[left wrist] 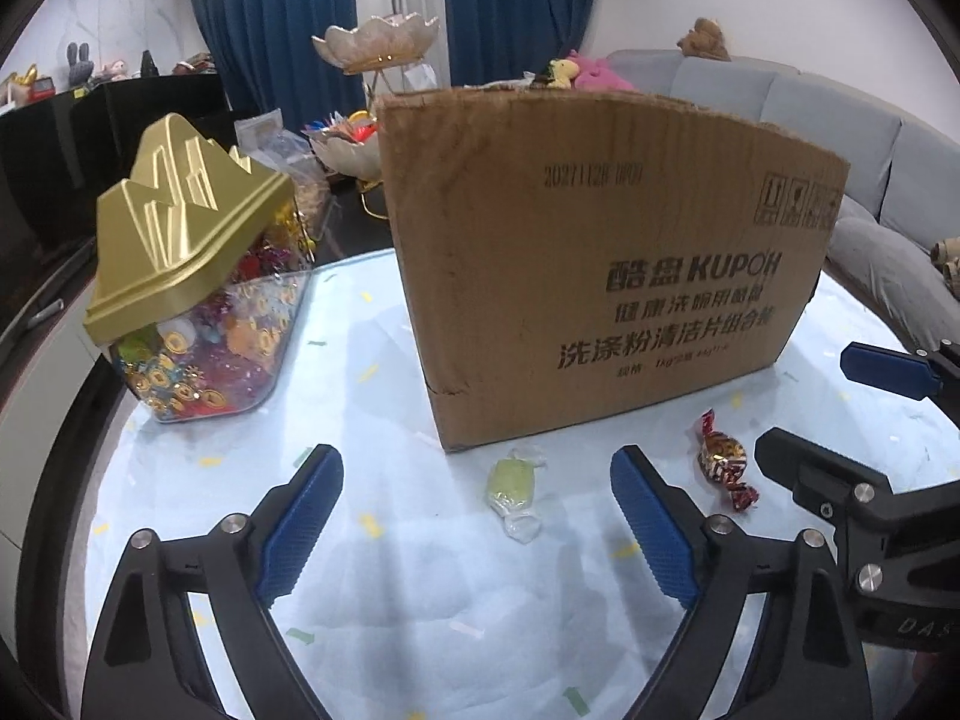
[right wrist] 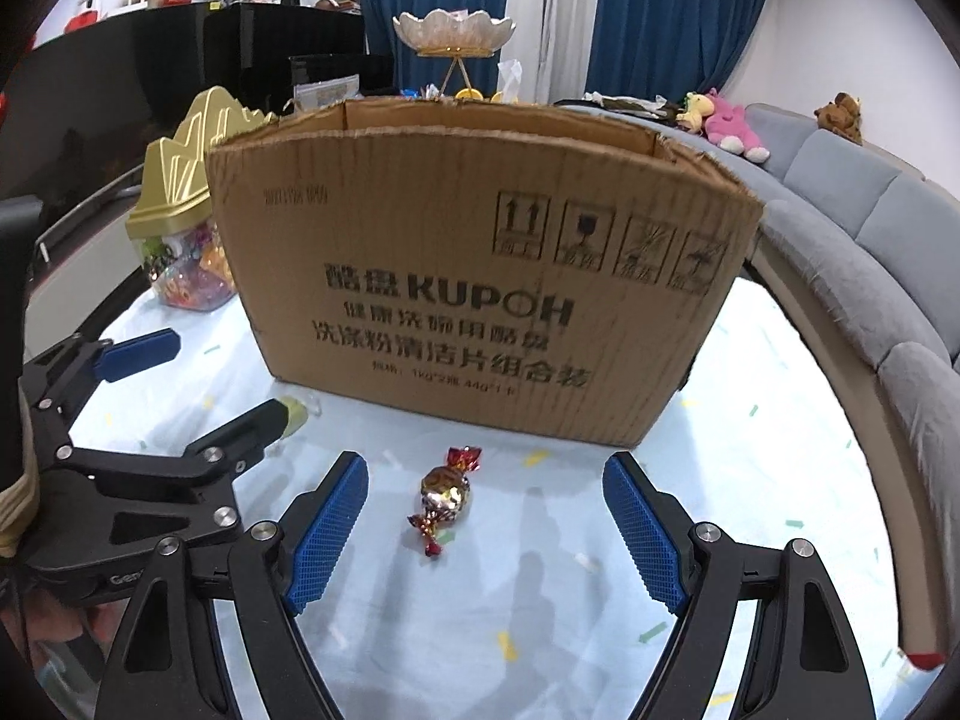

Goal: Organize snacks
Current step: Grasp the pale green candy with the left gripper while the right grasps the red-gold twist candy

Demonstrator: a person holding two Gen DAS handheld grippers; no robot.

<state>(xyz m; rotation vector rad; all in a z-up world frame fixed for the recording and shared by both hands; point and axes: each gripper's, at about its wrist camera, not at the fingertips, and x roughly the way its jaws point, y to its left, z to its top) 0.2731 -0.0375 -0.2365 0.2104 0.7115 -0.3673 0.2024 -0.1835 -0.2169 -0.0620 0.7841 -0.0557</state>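
Note:
A green wrapped candy lies on the table just ahead of my left gripper, whose blue pads stand wide apart on either side of it without touching; the gripper is open. A gold-and-red wrapped candy lies between the pads of my right gripper, also untouched; that gripper is open too. The same candy shows right of the green one in the left wrist view. An open cardboard box stands upright behind both candies. Part of the green candy peeks out behind the left gripper's finger in the right wrist view.
A clear jar with a gold lid, full of sweets, stands left of the cardboard box. The round table has a pale confetti-print cloth. A grey sofa curves behind on the right, a black cabinet on the left.

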